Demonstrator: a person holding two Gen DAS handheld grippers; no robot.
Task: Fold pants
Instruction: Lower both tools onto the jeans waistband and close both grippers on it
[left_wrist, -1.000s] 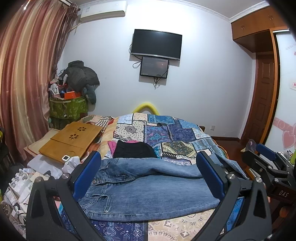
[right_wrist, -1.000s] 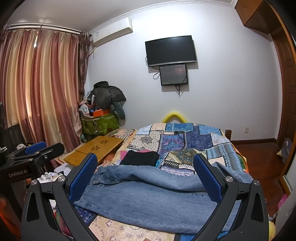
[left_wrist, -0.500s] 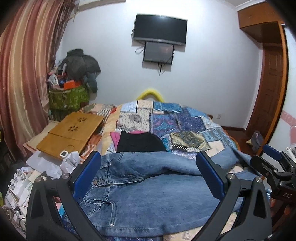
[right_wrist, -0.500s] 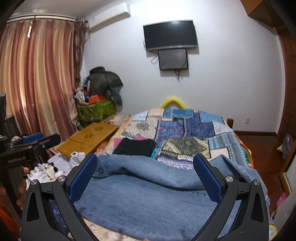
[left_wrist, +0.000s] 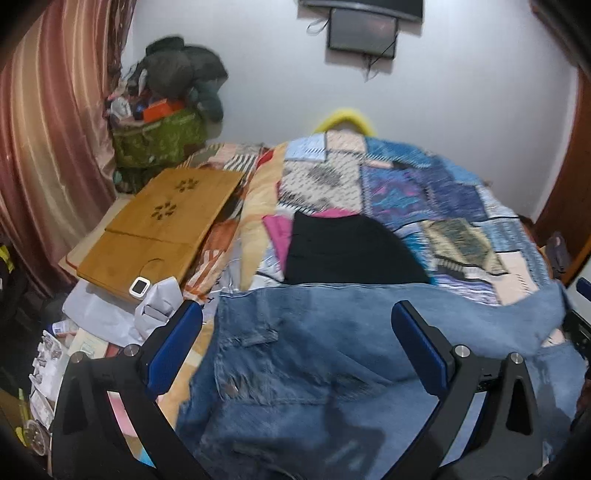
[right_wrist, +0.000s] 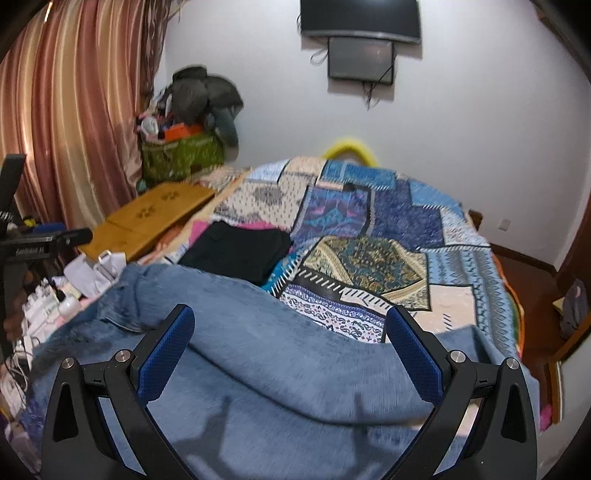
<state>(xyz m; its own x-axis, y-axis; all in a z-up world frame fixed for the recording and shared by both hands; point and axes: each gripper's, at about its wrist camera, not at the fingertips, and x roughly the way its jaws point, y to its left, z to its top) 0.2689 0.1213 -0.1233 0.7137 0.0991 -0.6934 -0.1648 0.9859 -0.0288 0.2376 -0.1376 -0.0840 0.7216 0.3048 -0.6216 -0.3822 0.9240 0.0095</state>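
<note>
A pair of blue jeans (left_wrist: 325, 354) lies spread across the near end of the bed, waistband and pocket toward the left, legs running right. My left gripper (left_wrist: 295, 339) hovers open just above the waist and pocket area, nothing between its blue pads. The same jeans (right_wrist: 258, 369) fill the lower half of the right wrist view, with a rumpled fold across the legs. Over that fold my right gripper (right_wrist: 291, 339) stands open and holds nothing. The left gripper's body (right_wrist: 44, 240) shows at the left edge of the right wrist view.
A patchwork quilt (left_wrist: 417, 192) covers the bed. A folded black garment (left_wrist: 347, 251) on a pink one lies just beyond the jeans. A wooden lap desk (left_wrist: 162, 218) and white clutter sit to the left. A green box with dark clothes stands by the curtain.
Both grippers have dropped lower and moved forward over the jeans, which now fill much more of each view. The jaws have stayed open throughout.
</note>
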